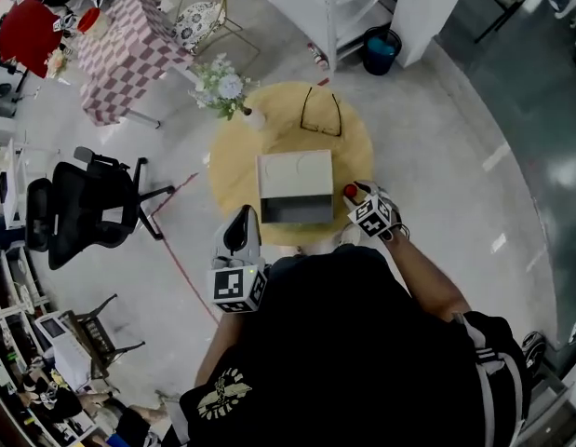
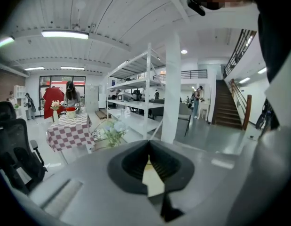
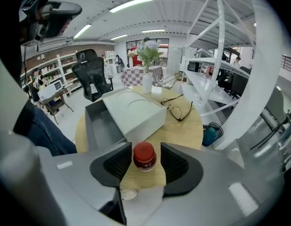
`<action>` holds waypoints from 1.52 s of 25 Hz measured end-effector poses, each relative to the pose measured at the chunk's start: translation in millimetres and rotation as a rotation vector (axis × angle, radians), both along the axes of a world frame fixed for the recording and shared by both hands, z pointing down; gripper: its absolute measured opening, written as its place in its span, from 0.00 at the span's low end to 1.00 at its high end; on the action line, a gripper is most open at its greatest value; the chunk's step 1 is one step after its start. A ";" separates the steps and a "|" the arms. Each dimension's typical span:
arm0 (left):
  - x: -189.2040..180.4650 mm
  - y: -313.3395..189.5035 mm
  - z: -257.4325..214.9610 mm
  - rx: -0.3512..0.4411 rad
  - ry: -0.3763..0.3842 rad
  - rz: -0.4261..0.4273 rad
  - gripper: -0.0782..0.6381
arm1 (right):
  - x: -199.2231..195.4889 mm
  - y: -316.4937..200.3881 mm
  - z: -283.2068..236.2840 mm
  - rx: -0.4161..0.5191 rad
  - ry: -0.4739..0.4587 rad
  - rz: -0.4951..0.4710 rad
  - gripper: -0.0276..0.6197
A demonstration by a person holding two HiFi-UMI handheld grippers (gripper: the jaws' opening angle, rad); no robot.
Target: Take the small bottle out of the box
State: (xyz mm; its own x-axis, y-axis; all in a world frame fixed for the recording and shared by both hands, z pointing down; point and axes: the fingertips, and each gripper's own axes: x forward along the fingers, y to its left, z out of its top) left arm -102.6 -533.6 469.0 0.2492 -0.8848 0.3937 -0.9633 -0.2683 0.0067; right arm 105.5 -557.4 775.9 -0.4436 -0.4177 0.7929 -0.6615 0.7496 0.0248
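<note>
Already out of the box (image 3: 136,113), the small bottle (image 3: 144,157) stands on the round table (image 3: 185,126) at the box's 3 o'clock. It sits between the right gripper's (image 3: 145,150) spread jaws, which we judge are not pressing it. Backing off crookedly could clip its red cap and topple it. That gripper pitches steeply down. The left gripper (image 2: 149,144), closed and empty, hangs at the table's 7 o'clock.

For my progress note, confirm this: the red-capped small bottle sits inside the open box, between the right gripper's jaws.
Wrong on one count. The small bottle is not inside the box: it stands on the table beside it. It is between the jaws of the right gripper, as you say. The right gripper view shows this.
</note>
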 end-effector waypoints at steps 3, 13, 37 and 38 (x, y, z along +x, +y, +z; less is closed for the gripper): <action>-11.8 -9.4 -4.6 0.017 0.019 0.061 0.11 | 1.7 -2.5 -23.8 0.036 -0.003 0.057 0.35; -87.1 -26.5 -32.3 0.114 0.090 0.133 0.11 | -96.8 -1.3 -299.6 0.419 -0.560 0.195 0.05; -63.6 19.1 -44.2 0.121 0.111 0.194 0.11 | -135.8 56.3 -350.8 0.435 -0.582 0.141 0.05; -63.4 21.5 -43.2 0.118 0.101 0.174 0.11 | -133.2 58.9 -346.3 0.427 -0.595 0.131 0.05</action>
